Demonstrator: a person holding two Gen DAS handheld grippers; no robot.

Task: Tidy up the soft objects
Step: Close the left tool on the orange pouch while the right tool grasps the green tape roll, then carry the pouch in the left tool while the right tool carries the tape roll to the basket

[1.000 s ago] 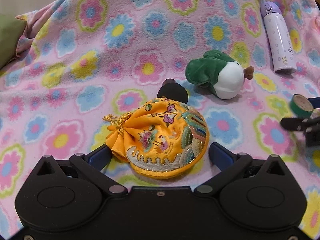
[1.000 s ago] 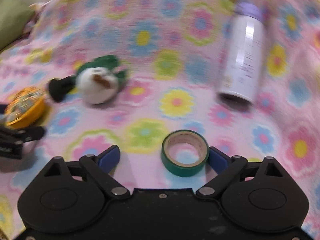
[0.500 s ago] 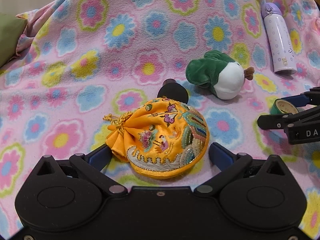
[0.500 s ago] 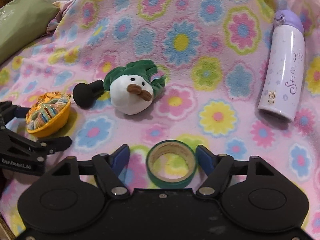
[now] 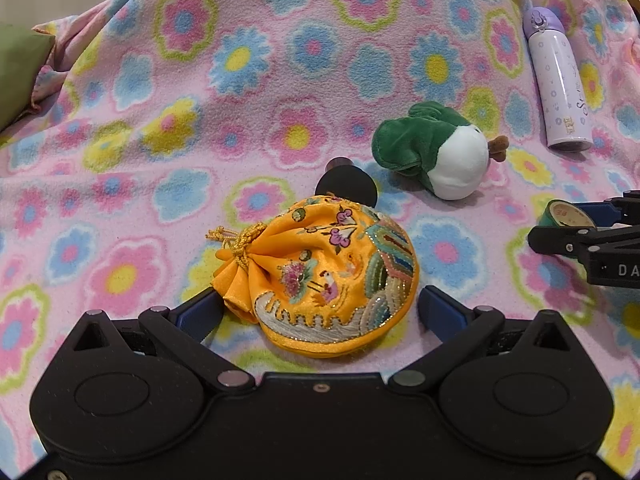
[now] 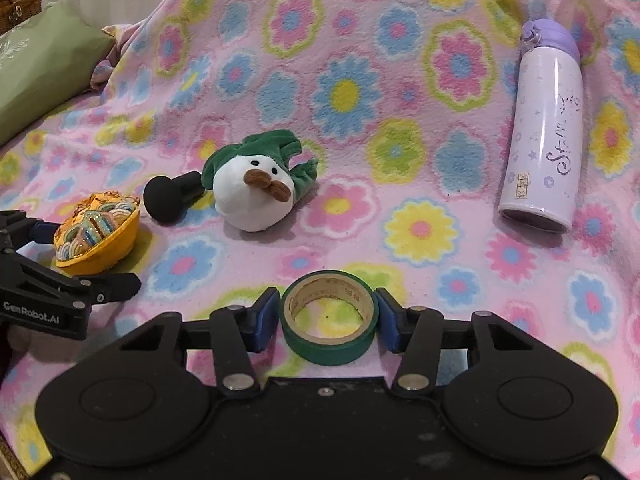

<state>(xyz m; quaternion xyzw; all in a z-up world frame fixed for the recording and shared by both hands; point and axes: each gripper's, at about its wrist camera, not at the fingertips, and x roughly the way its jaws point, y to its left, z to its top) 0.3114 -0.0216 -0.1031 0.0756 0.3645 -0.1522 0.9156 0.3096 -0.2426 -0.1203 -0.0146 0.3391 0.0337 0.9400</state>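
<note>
Left wrist view: left gripper (image 5: pixel 318 312) jaws wide around orange pouch (image 5: pixel 324 276) on blanket (image 5: pixel 120 128), unchanged from second ago. Right gripper (image 6: pixel 326 320) jaws, wide earlier, now narrowed against green tape roll (image 6: pixel 329 316); grip likely forming. Plush bird (image 6: pixel 256 188) untouched between; bottle (image 6: pixel 544 128) far right.

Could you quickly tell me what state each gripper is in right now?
Left gripper: open, fingers either side of the orange pouch, not clamped.
Right gripper: nearly closed around the green tape roll; firm contact cannot be told.
</note>
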